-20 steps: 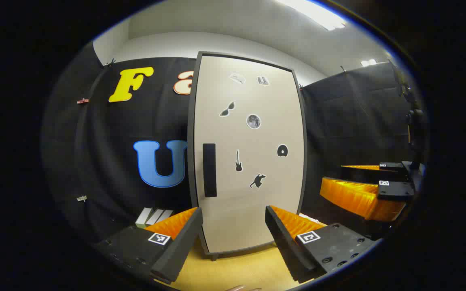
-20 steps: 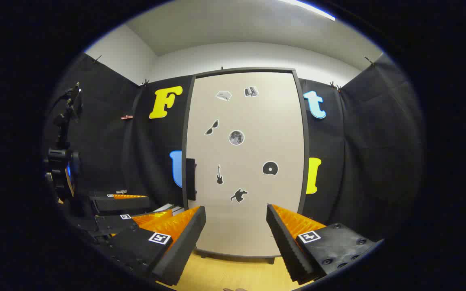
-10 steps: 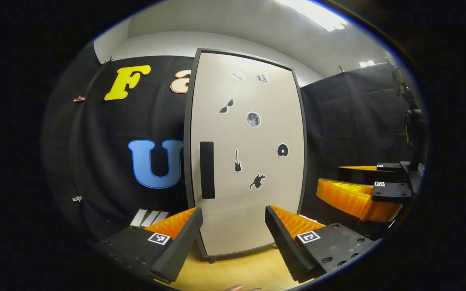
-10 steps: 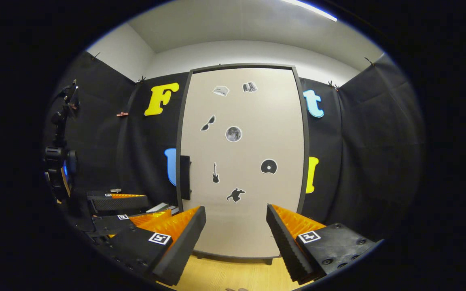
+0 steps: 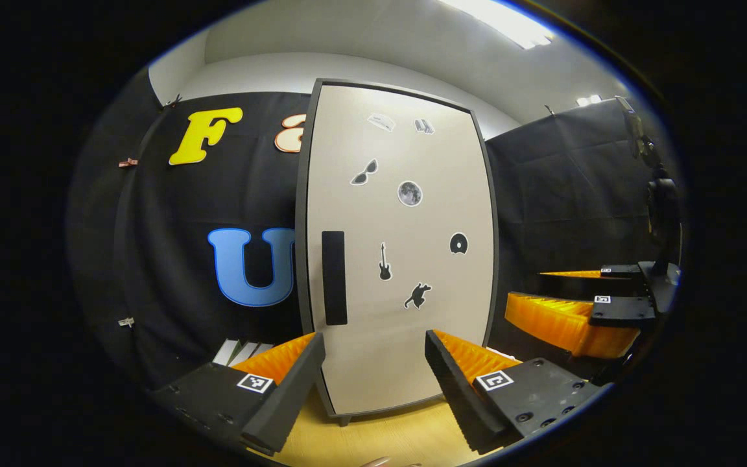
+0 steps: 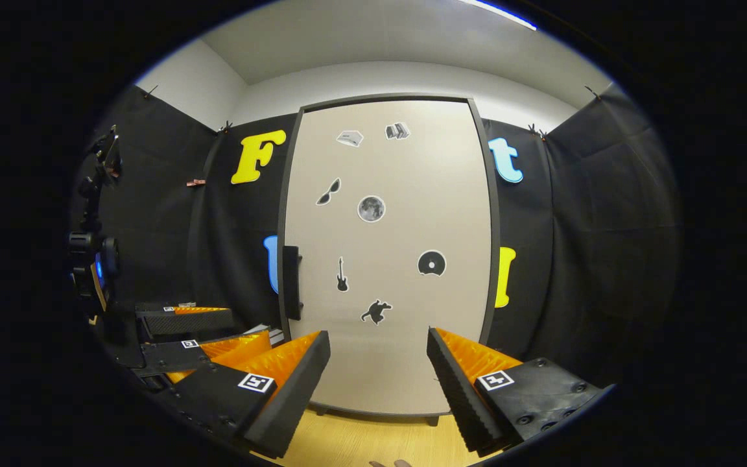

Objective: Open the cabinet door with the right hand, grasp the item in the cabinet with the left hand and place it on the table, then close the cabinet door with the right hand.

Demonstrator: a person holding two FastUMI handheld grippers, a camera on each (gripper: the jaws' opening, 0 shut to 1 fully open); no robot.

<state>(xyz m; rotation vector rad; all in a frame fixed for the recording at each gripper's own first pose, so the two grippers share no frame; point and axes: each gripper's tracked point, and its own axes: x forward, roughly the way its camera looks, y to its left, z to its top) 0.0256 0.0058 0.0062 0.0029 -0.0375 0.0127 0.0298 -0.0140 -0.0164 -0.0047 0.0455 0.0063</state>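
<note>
A tall beige cabinet door point(image 5: 406, 259) point(image 6: 393, 259) with a dark frame and small stickers stands closed ahead on the wooden table point(image 5: 380, 441) point(image 6: 360, 444). Its black vertical handle point(image 5: 334, 277) point(image 6: 292, 283) sits on the door's left edge. My left gripper point(image 5: 373, 350) is open and empty, short of the door's lower part. My right gripper point(image 6: 377, 350) is also open and empty, facing the door's lower middle. The right gripper point(image 5: 581, 305) appears at the right of the left gripper view; the left gripper point(image 6: 185, 331) appears at the lower left of the right gripper view. The cabinet's inside is hidden.
Black cloth walls close in behind and on both sides of the cabinet. A few white flat things point(image 5: 244, 351) lie at the foot of the wall left of the cabinet. A stand with a device point(image 6: 94, 259) rises at the far left of the right gripper view.
Both views have shifted slightly and the door looks a little larger in the right gripper view. Both grippers stay open and the door stays closed.
</note>
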